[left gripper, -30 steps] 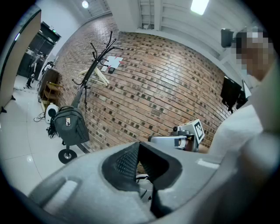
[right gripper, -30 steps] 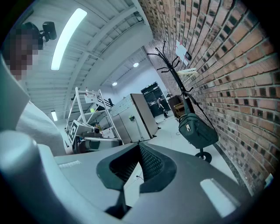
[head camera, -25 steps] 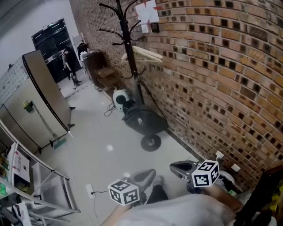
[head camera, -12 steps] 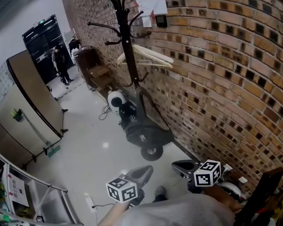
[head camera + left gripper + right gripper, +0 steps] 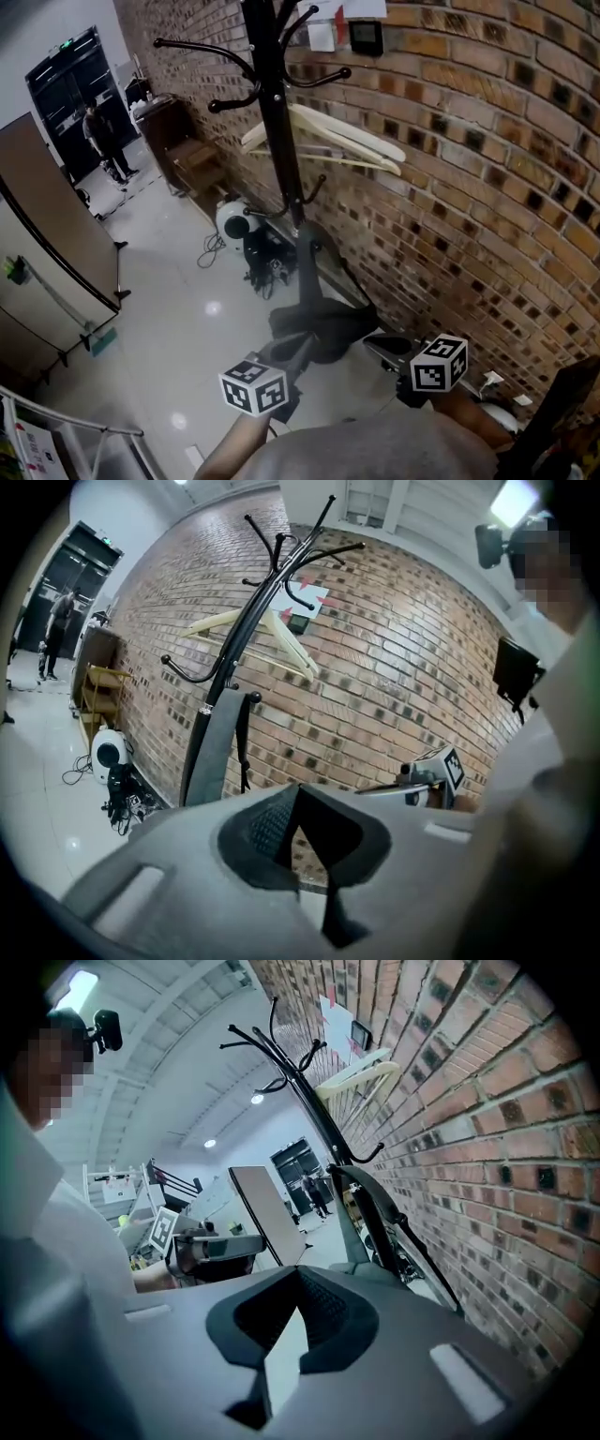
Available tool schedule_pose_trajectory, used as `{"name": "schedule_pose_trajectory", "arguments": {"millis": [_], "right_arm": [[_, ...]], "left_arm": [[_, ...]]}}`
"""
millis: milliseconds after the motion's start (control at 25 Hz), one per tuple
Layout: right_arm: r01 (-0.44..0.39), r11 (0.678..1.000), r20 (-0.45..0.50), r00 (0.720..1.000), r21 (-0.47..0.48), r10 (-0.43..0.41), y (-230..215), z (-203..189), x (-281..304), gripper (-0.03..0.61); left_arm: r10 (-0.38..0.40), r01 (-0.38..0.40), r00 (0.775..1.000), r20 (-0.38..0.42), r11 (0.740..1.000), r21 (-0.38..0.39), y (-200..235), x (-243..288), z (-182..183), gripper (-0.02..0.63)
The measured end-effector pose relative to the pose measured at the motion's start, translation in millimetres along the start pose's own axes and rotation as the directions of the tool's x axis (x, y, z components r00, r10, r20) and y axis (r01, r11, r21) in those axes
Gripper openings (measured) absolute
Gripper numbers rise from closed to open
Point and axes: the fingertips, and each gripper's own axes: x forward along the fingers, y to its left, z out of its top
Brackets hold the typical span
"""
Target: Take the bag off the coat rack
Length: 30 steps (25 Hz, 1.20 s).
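Two grippers are held low before one black coat rack (image 5: 277,112) that stands against the brick wall (image 5: 469,141). The left gripper (image 5: 298,345) and the right gripper (image 5: 375,345) each have their jaws closed together with nothing between them. The one dark bag (image 5: 328,326) hangs by its strap from a lower hook of the rack, its body down near the floor just beyond the two grippers, and at least one pale hanger (image 5: 347,136) hangs higher up.
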Motion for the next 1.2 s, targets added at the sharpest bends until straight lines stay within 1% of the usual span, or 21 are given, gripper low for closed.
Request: {"name": "schedule_pose_trajectory", "arguments": {"millis": [120,280,320,360,400,440,480,520,720,880,1000,1080,1200], "right_arm": [[0.023,1.0,-0.015,1.0,0.007,-0.023,-15,6,11,-0.002],[0.057,0.998,-0.025,0.998,0.02,-0.056,-35,13,17,-0.002],[0.065,0.998,-0.026,0.998,0.023,-0.064,-39,15,18,-0.002],[0.071,0.997,-0.026,0.997,0.025,-0.071,-42,17,18,-0.002],[0.077,0.997,-0.027,0.997,0.025,-0.076,-45,19,19,-0.002],[0.081,0.996,-0.028,0.996,0.025,-0.081,-48,21,20,-0.002],[0.086,0.996,-0.03,0.996,0.024,-0.085,-50,22,21,-0.002],[0.091,0.996,-0.032,0.995,0.025,-0.09,-53,23,21,-0.002],[0.133,0.99,-0.028,0.991,0.04,-0.131,-72,25,14,-0.002],[0.167,0.985,-0.026,0.986,0.05,-0.166,-85,23,5,-0.002],[0.195,0.978,-0.011,0.981,0.067,-0.195,-96,25,-3,-0.002],[0.202,0.977,-0.005,0.979,0.075,-0.202,-100,25,-5,-0.002],[0.199,0.976,-0.001,0.98,0.084,-0.2,-104,25,-5,-0.002]], "left_arm": [[-0.001,0.001,1.0,-0.011,1.0,0.023,23,13,8,0.0],[0.036,-0.038,0.999,0.023,0.996,0.08,53,29,27,0.0],[0.041,-0.044,0.999,0.032,0.995,0.088,59,34,31,0.012],[0.041,-0.044,0.998,0.038,0.995,0.093,65,39,36,0.098],[0.039,-0.043,0.998,0.043,0.994,0.097,71,44,40,0.142],[0.04,-0.045,0.998,0.047,0.994,0.103,77,49,45,0.206],[0.044,-0.05,0.998,0.05,0.993,0.11,83,55,48,0.246],[0.05,-0.056,0.997,0.05,0.992,0.117,90,61,51,0.267],[0.104,-0.102,0.995,-0.005,0.982,0.157,126,96,49,0.297],[0.095,-0.087,0.994,-0.047,0.984,0.157,139,124,42,0.369],[0.083,-0.071,0.993,-0.089,0.989,0.132,145,138,31,0.373],[0.077,-0.066,0.992,-0.101,0.992,0.108,149,144,24,0.364],[0.067,-0.059,0.993,-0.095,0.995,0.084,153,148,22,0.253]]}}
